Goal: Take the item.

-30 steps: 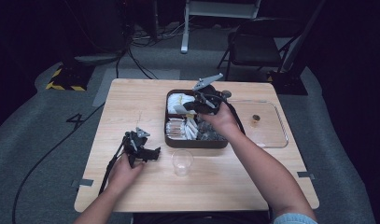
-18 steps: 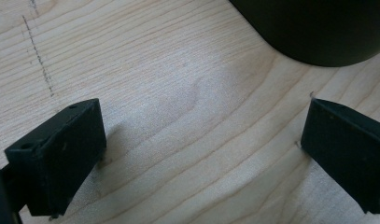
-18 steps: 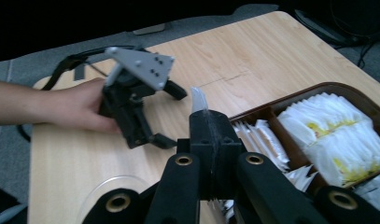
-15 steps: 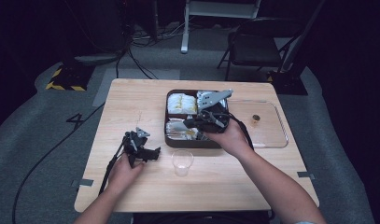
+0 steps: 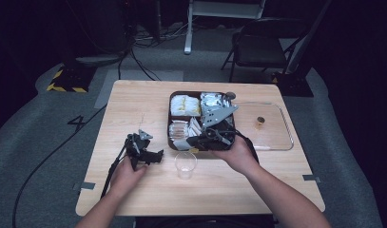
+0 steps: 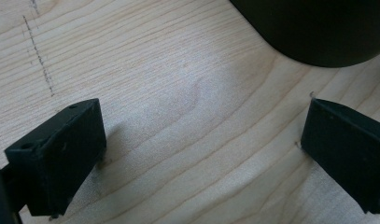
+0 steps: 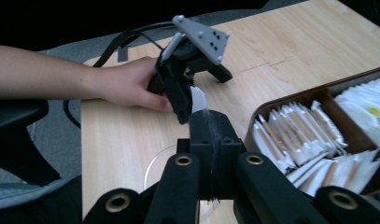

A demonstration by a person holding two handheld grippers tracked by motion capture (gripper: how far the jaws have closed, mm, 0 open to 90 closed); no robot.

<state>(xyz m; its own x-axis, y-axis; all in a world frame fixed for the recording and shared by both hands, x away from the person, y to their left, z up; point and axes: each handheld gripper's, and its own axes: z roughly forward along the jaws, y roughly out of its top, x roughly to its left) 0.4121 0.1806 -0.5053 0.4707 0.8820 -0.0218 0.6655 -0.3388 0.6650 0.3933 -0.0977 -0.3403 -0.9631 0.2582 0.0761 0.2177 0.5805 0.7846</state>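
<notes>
Right tool point(image 7: 207, 128) clamped on white packet point(image 7: 198, 99), packet tip poking up between closed jaws, above clear cup point(image 5: 185, 164) near front edge of brown tray point(image 5: 172, 142). Left tool point(image 6: 201, 149) resting on counter point(image 5: 134, 104), jaws wide apart, nothing between, well left of cup.

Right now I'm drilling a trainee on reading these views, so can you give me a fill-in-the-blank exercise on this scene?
1. The right claw is shut on a white ____.
2. The clear plastic cup stands on the table just in front of the brown ____.
3. The jaws of the left claw stand ____, with bare wood between them.

Missing words: packet; tray; open
</notes>
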